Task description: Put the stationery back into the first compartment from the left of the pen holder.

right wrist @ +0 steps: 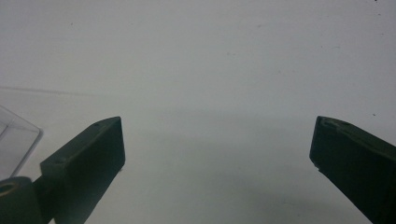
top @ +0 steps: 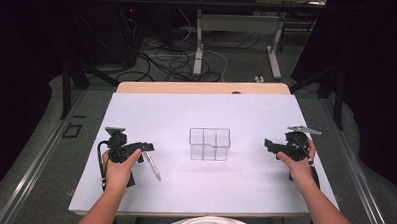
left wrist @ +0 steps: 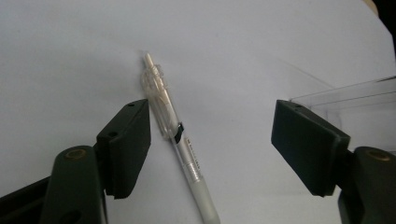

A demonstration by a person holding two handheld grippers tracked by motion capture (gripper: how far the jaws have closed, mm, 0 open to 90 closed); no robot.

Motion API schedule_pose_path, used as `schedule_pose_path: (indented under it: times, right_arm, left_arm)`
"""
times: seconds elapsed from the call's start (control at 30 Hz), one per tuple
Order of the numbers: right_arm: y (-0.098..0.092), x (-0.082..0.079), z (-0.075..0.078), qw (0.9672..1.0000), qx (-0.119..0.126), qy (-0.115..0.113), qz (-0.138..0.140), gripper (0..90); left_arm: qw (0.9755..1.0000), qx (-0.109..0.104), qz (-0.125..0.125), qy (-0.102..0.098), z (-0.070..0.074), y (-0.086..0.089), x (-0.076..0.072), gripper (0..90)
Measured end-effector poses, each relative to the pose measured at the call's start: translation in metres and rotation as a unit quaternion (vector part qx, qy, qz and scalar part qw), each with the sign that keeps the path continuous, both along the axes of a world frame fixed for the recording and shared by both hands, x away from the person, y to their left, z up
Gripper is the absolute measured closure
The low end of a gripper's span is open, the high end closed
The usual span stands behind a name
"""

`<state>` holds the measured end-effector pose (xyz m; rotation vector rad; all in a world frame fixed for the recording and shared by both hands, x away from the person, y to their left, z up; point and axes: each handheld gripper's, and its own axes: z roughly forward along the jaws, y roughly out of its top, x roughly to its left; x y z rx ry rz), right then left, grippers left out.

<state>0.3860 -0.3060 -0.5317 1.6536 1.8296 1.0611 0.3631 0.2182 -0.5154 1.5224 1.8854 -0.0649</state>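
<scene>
The pen (left wrist: pixel 187 154) lies on the white tabletop (top: pixel 234 188), left of the clear organizer (top: pixel 209 144), between the left tool's (left wrist: pixel 212 149) spread jaws; its barrel print is too small to read. The right tool (right wrist: pixel 217 154) gapes empty.

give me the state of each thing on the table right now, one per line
clear-barrelled pen with white grip: lying flat on the white sheet, between the left gripper's fingers, not clamped
clear plastic compartment organiser: upright at the middle of the sheet, looks empty
left gripper: open, astride the pen
right gripper: open, nothing between its fingers, right of the organiser
</scene>
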Motion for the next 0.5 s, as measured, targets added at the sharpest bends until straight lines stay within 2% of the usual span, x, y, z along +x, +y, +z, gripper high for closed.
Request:
schedule_pose_path:
  times: [0.17, 0.23, 0.37, 0.4, 0.47, 0.5]
  right_arm:
    - [0.000, -0.001, 0.000, 1.0000, 0.001, 0.000, 0.001, 2.9]
    - [-0.001, -0.001, 0.000, 1.0000, -0.001, -0.002, 0.003, 2.9]
    - [-0.001, -0.001, 0.000, 1.0000, -0.002, -0.001, 0.002, 3.2]
    - [0.000, -0.001, 0.000, 1.0000, 0.001, 0.001, 0.000, 3.2]
    - [0.000, -0.001, 0.000, 1.0000, 0.000, 0.002, -0.001, 3.3]
    - [0.001, -0.001, 0.000, 1.0000, 0.000, 0.001, -0.001, 3.3]
  left_arm:
    - [0.9997, -0.005, 0.018, 0.018, -0.007, 0.001, 0.000, 35.5]
    - [0.9990, -0.018, 0.029, 0.029, -0.009, 0.001, -0.002, 37.3]
    - [0.9983, -0.023, 0.038, 0.038, -0.014, 0.000, -0.004, 40.5]
    - [0.9977, -0.030, 0.045, 0.040, -0.015, -0.002, -0.005, 41.1]
    - [0.9977, -0.030, 0.043, 0.044, -0.017, -0.003, -0.006, 42.6]
    - [0.9975, -0.025, 0.049, 0.045, -0.017, -0.005, -0.007, 43.0]
